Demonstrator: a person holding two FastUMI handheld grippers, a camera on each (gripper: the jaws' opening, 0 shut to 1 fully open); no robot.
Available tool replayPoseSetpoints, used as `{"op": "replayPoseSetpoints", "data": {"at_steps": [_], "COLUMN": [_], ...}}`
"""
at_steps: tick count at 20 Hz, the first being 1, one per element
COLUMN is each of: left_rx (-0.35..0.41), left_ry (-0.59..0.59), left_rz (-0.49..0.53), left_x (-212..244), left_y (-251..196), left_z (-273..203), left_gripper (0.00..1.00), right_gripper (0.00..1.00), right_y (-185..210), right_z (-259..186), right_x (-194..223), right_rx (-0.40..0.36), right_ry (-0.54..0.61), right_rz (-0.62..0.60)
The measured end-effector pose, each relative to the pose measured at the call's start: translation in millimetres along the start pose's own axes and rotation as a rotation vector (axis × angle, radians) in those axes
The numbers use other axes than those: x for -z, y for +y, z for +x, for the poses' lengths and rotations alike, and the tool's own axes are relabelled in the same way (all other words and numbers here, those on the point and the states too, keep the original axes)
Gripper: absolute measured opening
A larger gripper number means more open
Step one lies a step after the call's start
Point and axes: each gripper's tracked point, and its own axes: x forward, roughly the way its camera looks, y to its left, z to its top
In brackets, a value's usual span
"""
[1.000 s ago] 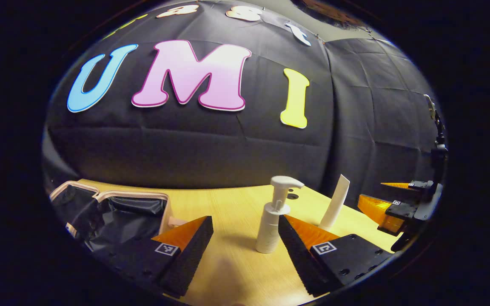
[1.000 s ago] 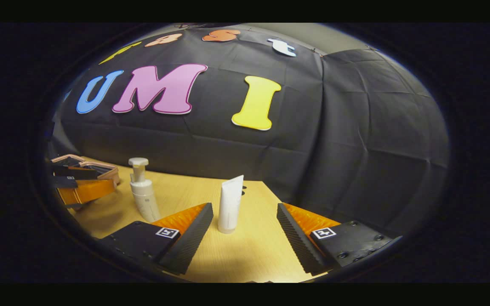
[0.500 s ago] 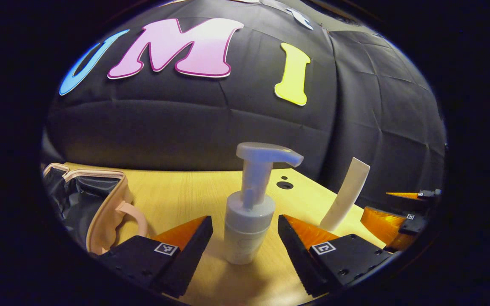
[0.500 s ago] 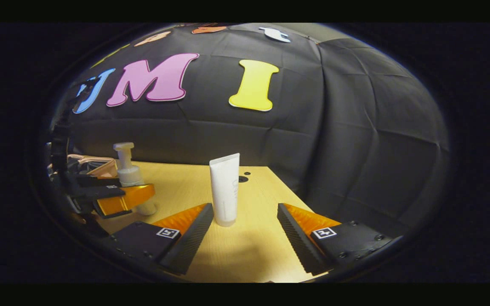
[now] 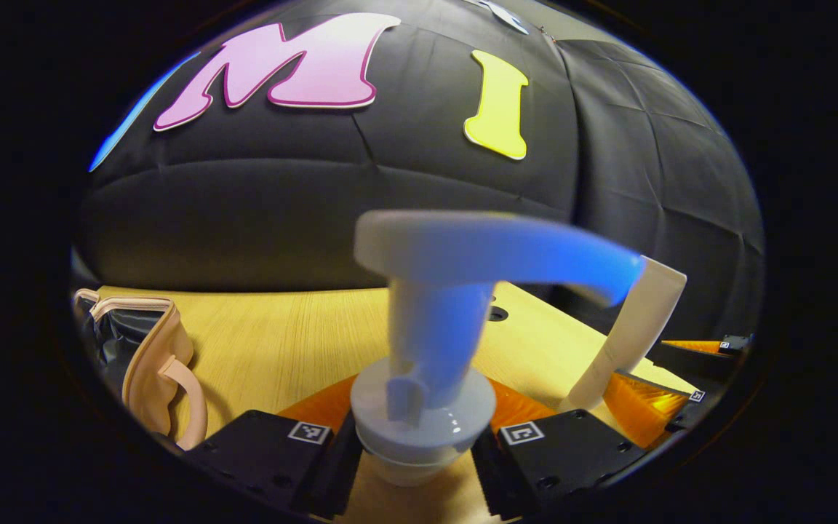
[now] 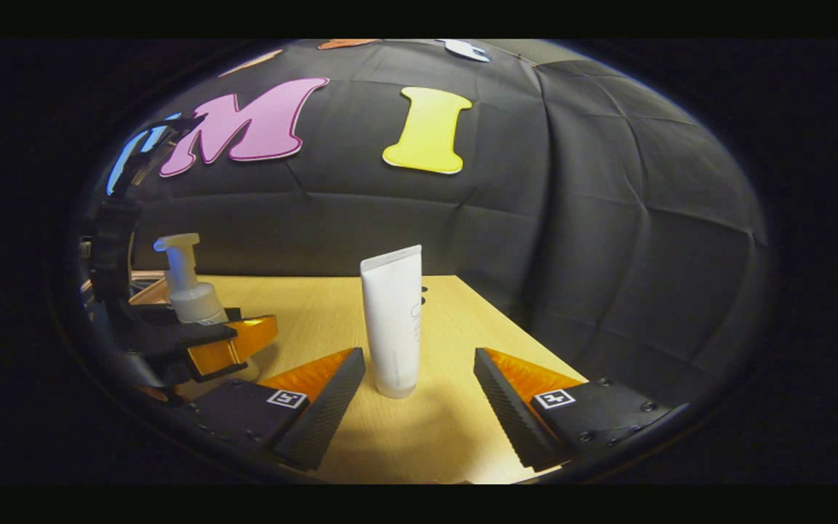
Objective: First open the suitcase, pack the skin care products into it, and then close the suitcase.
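Pump bottle (image 5: 425, 407) upright on wooden table (image 5: 295, 342), between left gripper (image 5: 419, 455) fingers, jaws pinching its shoulder; rigid plastic, likely light, top-heavy, smooth; grip body below collar, not pump head

Squeeze tube (image 6: 393, 320) stands cap-down ahead of right gripper (image 6: 419, 407), jaws spread wide, no contact; soft walls, tippy; hold low, gently

Open suitcase (image 5: 146, 356) far left on table

Versus second ago: left gripper advanced and closed around bottle; right gripper nearer tube, not closed

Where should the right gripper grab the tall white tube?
Grip the white tube around its middle, coming straight in level from the front. It stands upright on its cap, so a low, gentle squeeze by the open right gripper should keep it from tipping.
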Motion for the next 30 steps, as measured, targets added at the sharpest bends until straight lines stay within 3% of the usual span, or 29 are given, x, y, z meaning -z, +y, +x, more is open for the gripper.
{"op": "replayPoseSetpoints", "data": {"at_steps": [5,6,11,15,16,18,22,25,27,28,30], "left_rx": [0.008,0.003,-0.041,-0.046,-0.05,-0.049,-0.054,-0.056,-0.049,-0.045,-0.035], "left_ry": [-0.006,-0.002,0.017,0.031,0.032,0.035,0.038,0.014,-0.006,-0.015,-0.034], "left_rz": [-0.006,-0.012,-0.026,-0.048,-0.055,-0.067,-0.067,-0.059,-0.04,-0.033,-0.045], "left_x": [-0.8,0.1,6.6,11.2,11.6,13.1,14.2,5.4,-4.3,-10.4,-23.3], "left_y": [8.8,13.3,43.3,48.7,49.9,50.5,54.7,58.3,58.3,58.0,58.3], "left_z": [-3.1,-7.2,-29.6,-42.0,-44.9,-49.6,-53.9,-56.6,-60.8,-64.6,-73.2], "left_gripper": [0.68,0.64,0.64,0.64,0.64,0.64,0.6,0.64,0.64,0.64,0.64], "right_gripper": [0.97,0.97,0.97,0.97,0.87,0.52,0.39,0.29,0.29,0.33,0.29], "right_y": [4.8,4.1,14.2,19.0,15.8,16.0,21.6,28.1,34.4,36.6,42.9], "right_z": [14.0,16.3,50.2,70.5,71.8,73.8,72.8,71.4,66.2,62.5,53.2], "right_x": [9.6,10.6,1.0,6.3,6.7,6.7,5.4,2.8,2.2,-1.7,-16.7], "right_rx": [0.02,0.029,0.061,0.071,0.086,0.088,0.063,0.025,-0.003,-0.016,-0.036], "right_ry": [0.009,0.009,-0.01,0.052,0.06,0.065,0.056,0.038,0.038,0.033,0.001], "right_rz": [0.023,0.026,0.026,0.025,0.031,0.041,0.042,0.026,0.01,-0.001,-0.01]}}
